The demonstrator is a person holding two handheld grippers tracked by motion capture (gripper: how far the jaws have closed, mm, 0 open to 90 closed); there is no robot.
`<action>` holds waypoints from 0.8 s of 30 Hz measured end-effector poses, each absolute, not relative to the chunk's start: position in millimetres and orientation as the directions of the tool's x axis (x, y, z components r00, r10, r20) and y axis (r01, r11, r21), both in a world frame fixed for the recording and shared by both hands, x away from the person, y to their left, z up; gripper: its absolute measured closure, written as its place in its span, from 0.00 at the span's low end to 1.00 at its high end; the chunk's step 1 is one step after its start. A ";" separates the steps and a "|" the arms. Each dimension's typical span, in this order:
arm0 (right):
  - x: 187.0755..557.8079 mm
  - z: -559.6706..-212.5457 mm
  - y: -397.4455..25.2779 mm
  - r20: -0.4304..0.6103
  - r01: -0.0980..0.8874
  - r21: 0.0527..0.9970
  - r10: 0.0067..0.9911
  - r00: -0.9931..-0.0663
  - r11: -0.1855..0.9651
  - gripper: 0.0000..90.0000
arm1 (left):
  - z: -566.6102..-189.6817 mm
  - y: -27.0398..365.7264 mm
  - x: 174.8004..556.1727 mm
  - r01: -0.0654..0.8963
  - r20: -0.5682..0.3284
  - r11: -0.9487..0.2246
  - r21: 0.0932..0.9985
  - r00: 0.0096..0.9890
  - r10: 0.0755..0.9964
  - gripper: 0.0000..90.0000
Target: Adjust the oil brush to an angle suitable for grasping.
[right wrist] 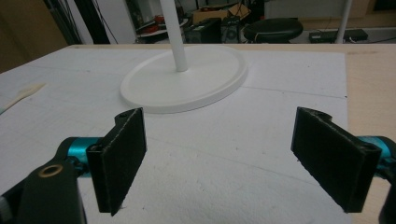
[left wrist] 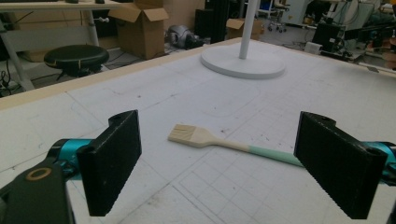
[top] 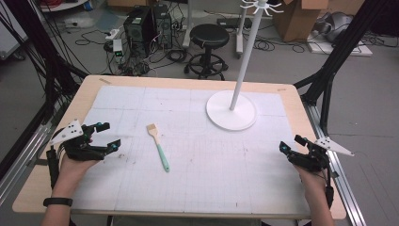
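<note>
There is one wooden table point(top: 291, 94) with one white mat point(top: 197, 174) on top of it. The mat has thin lines that make squares.

One brush point(top: 157, 146) lies flat on the mat, left of the middle. It has pale bristles at the far end, a wood neck and a light green handle that points back toward the person. Nothing touches it.

One white stand point(top: 231, 109) sits on the far right part of the mat. It has a round flat base and one tall thin pole point(top: 247, 52) with small hooks on top. The stand is well apart from the brush.

There are two grippers, one in each hand. The left gripper point(top: 104, 136) is at the left edge of the mat, near the brush but not touching it. Its two black jaws are spread wide with nothing between them. In the left gripper view the brush lies on the mat past the jaws.

The right gripper point(top: 291, 149) is at the right edge of the mat, on the near side of the stand. Its two jaws are also spread wide and hold nothing. In the right gripper view the round base lies ahead of the jaws.

On the floor behind the table there is one black stool point(top: 208, 37). One cardboard box point(top: 301, 19) sits farther right.
</note>
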State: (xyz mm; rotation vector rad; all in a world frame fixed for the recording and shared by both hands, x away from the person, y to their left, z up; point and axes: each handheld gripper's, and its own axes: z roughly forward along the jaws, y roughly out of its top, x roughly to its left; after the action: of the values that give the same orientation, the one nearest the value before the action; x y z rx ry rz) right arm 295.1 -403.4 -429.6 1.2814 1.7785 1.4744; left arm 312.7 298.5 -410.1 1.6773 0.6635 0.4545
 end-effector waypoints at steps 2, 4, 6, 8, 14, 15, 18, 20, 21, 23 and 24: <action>294.9 -429.5 -403.2 0.187 0.347 0.938 0.880 -0.436 -0.028 0.19 | -410.1 297.9 312.6 0.178 -0.055 -0.127 0.976 0.763 0.644 0.17; 294.6 -429.2 -402.9 0.187 0.346 0.938 0.881 -0.435 -0.028 0.19 | -410.1 296.8 312.6 0.174 -0.054 -0.125 0.977 0.765 0.642 0.17; 294.2 -429.2 -402.4 0.196 0.356 0.934 0.881 -0.430 -0.034 0.19 | -410.1 297.1 312.6 0.178 -0.057 -0.126 0.976 0.765 0.641 0.17; 295.0 -429.5 -403.1 0.187 0.346 0.938 0.881 -0.434 -0.028 0.19 | -410.3 296.9 312.6 0.178 -0.055 -0.128 0.976 0.766 0.641 0.19; 293.8 -428.7 -404.1 0.188 0.342 0.939 0.882 -0.432 -0.033 0.19 | -411.7 288.4 311.7 0.177 -0.044 -0.161 0.971 0.793 0.607 0.28; 293.6 -428.7 -404.2 0.190 0.344 0.938 0.883 -0.430 -0.034 0.19 | -411.8 287.2 311.5 0.175 -0.042 -0.164 0.971 0.798 0.602 0.29; 294.0 -428.7 -403.9 0.193 0.345 0.938 0.882 -0.429 -0.037 0.19 | -412.3 281.6 312.1 0.179 -0.050 -0.166 0.970 0.813 0.580 0.32; 294.6 -428.8 -404.1 0.187 0.339 0.940 0.882 -0.432 -0.033 0.19 | -412.5 277.9 312.8 0.186 -0.054 -0.180 0.966 0.825 0.563 0.32; 294.2 -428.6 -403.9 0.193 0.347 0.937 0.883 -0.428 -0.036 0.19 | -412.9 274.7 313.1 0.187 -0.051 -0.194 0.963 0.832 0.553 0.32; 294.2 -428.4 -403.8 0.192 0.348 0.937 0.884 -0.427 -0.036 0.19 | -414.1 269.6 314.3 0.192 -0.051 -0.208 0.959 0.840 0.540 0.32; 294.2 -428.4 -403.8 0.192 0.348 0.937 0.884 -0.427 -0.036 0.19 | -414.9 266.3 315.2 0.194 -0.050 -0.220 0.956 0.846 0.531 0.32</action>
State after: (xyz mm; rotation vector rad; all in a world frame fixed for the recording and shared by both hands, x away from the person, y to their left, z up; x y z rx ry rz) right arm 294.2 -403.8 -428.4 1.2943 1.7688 1.4743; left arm 315.2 266.3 -414.9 1.7946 0.5531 0.3407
